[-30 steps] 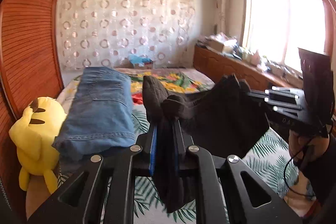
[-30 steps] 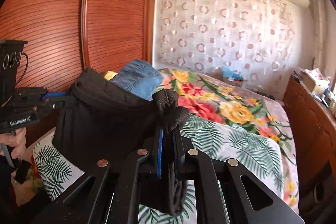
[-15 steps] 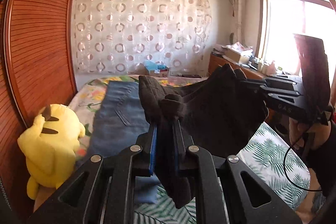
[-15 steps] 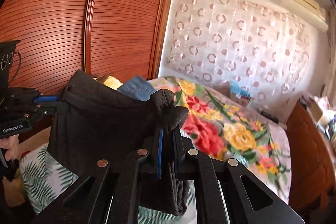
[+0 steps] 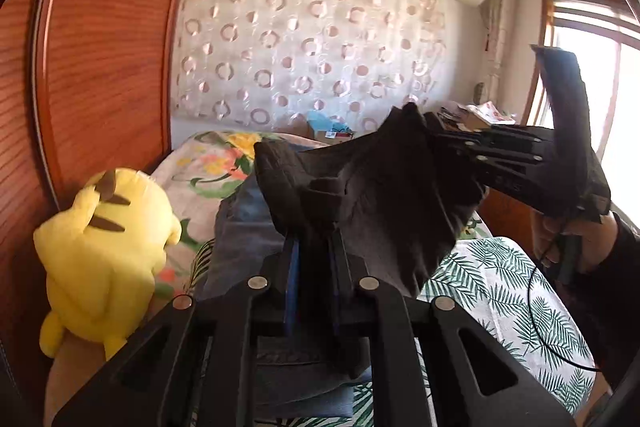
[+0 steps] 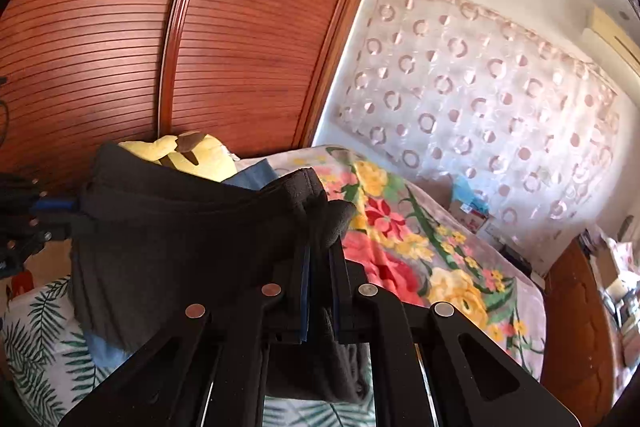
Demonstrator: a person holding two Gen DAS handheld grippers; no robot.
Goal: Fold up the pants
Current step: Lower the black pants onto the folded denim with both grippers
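Note:
Black pants (image 5: 380,195) hang in the air between my two grippers, above the bed. My left gripper (image 5: 314,243) is shut on one bunched edge of the pants. My right gripper (image 6: 320,255) is shut on the other edge of the pants (image 6: 180,227); it also shows in the left wrist view (image 5: 432,131), at the right, level with the left one. The cloth sags between them and its lower end hangs over folded blue jeans (image 5: 248,227).
A yellow plush toy (image 5: 104,243) sits at the bed's left side against the wooden wardrobe (image 6: 200,47). The floral blanket (image 6: 420,239) and a leaf-print sheet (image 5: 500,287) cover the bed. A wooden cabinet (image 6: 580,327) stands at the right.
Both grippers have risen and swung left toward the wardrobe with the pants held between them. The jeans and the plush toy now appear closer and lower.

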